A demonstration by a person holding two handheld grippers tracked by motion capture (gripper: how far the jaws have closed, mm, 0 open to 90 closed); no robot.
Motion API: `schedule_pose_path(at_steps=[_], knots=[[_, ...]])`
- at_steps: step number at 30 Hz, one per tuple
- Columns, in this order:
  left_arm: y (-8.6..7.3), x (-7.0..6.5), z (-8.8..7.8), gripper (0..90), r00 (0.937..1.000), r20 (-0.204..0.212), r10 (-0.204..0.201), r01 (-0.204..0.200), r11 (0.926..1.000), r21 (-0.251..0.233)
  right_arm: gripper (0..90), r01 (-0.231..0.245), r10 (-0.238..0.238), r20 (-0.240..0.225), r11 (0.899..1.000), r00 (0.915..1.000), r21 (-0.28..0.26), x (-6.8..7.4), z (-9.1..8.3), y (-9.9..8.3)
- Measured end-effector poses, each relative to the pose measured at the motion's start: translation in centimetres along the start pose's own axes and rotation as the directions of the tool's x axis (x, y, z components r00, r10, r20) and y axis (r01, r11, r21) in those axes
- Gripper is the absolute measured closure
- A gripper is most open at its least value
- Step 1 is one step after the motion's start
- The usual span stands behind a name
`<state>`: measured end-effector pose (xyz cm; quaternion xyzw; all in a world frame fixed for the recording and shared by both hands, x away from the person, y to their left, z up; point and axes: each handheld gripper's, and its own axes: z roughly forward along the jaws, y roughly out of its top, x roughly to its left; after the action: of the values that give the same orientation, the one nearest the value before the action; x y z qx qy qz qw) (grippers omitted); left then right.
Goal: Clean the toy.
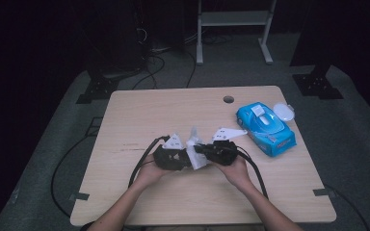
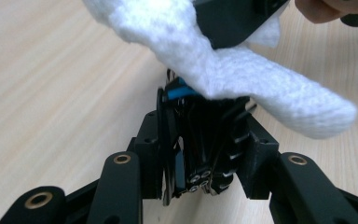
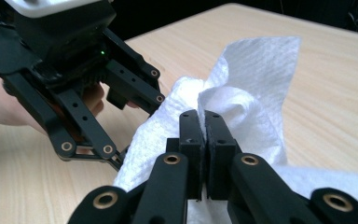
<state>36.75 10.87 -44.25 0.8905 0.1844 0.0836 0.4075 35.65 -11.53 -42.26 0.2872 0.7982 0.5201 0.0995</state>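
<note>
A white wipe (image 1: 194, 144) hangs between the two grippers at the middle of the table. My right gripper (image 3: 204, 126) is shut on a fold of the wipe (image 3: 256, 84), its pads pressed together on the cloth. My left gripper (image 2: 200, 140) is shut on a small black object (image 2: 205, 135) with a blue part at its top; I cannot tell what the object is. The wipe (image 2: 242, 79) drapes over the top of that object, with the right gripper (image 2: 233, 23) just above. In the high view the left gripper (image 1: 185, 156) and right gripper (image 1: 198, 151) meet tip to tip.
A blue pack of wet wipes (image 1: 266, 128) lies at the table's right side, with a white oval lid (image 1: 284, 111) beside it. A round hole (image 1: 228, 99) sits near the far edge of the wooden table (image 1: 149, 110). Cables trail back from both grippers.
</note>
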Motion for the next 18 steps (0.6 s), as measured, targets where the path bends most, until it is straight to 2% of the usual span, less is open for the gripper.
schedule_pose_path(at_steps=[4,7,9,13,15,18], knots=[[-0.6,0.0,0.2,58.2,1.0000,-0.001,0.000,0.000,0.9998,0.022,86.6,-0.012,0.012,-0.010,1.000,0.9999,0.016,0.2,0.8,-0.5],[-0.9,-0.1,0.3,58.0,1.0000,0.005,0.005,-0.006,0.9994,0.035,86.6,0.014,-0.014,-0.003,1.000,0.9999,0.028,0.6,1.2,-0.6],[-0.9,-0.3,0.3,57.7,1.0000,0.004,0.000,0.000,0.9998,0.022,86.6,0.032,-0.032,0.001,0.998,0.9995,0.058,0.9,1.5,-0.8],[-0.7,-0.4,0.4,58.0,0.9998,-0.003,0.019,-0.019,0.9992,0.034,86.6,0.019,-0.019,-0.001,0.999,0.9998,0.047,0.8,1.6,-1.0],[-0.7,-0.4,0.4,58.1,0.9997,-0.006,0.025,-0.024,0.9991,0.036,86.6,0.036,-0.036,0.008,0.998,0.9993,0.055,0.7,1.4,-0.9],[-0.7,-0.4,0.4,58.1,0.9996,-0.007,0.029,-0.029,0.9989,0.036,86.6,0.045,-0.048,0.056,0.997,0.9972,0.063,0.0,0.5,-1.0]])
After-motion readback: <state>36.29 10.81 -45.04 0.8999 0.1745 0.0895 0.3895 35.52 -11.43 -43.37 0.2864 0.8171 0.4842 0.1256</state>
